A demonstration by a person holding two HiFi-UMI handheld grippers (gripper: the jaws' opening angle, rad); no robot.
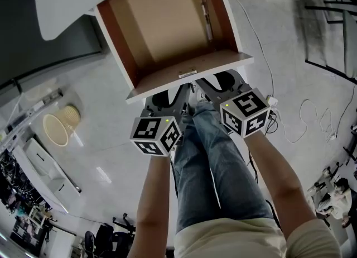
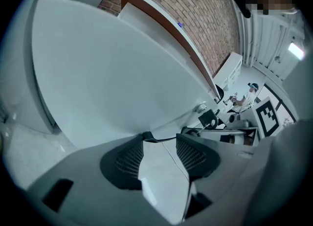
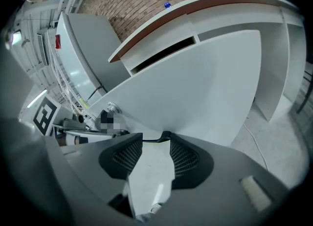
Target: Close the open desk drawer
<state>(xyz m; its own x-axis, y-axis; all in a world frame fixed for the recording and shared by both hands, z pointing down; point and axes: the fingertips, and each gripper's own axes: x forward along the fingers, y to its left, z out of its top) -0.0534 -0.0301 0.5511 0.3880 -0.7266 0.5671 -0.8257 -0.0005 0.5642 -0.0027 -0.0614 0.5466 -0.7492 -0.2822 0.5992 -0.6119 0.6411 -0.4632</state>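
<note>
While both jaw pairs stand apart and empty, we press left gripper (image 1: 173,96) and right gripper (image 1: 218,81) evenly on the drawer front (image 1: 223,65) toward 12 o'clock.

The two dark jaws of the left hand-held gripper (image 2: 160,141) are held apart, and nothing is gripped between them. Only pale floor (image 2: 161,176) and a thin cable (image 2: 176,161) are seen in the gap. A big white drawer front (image 2: 112,73) is seen just above the jaw tips; whether it is touched cannot be told. A small round metal knob (image 2: 201,106) is seen at its right end. A brick wall (image 2: 195,10) is seen behind the counter (image 2: 161,19).
</note>
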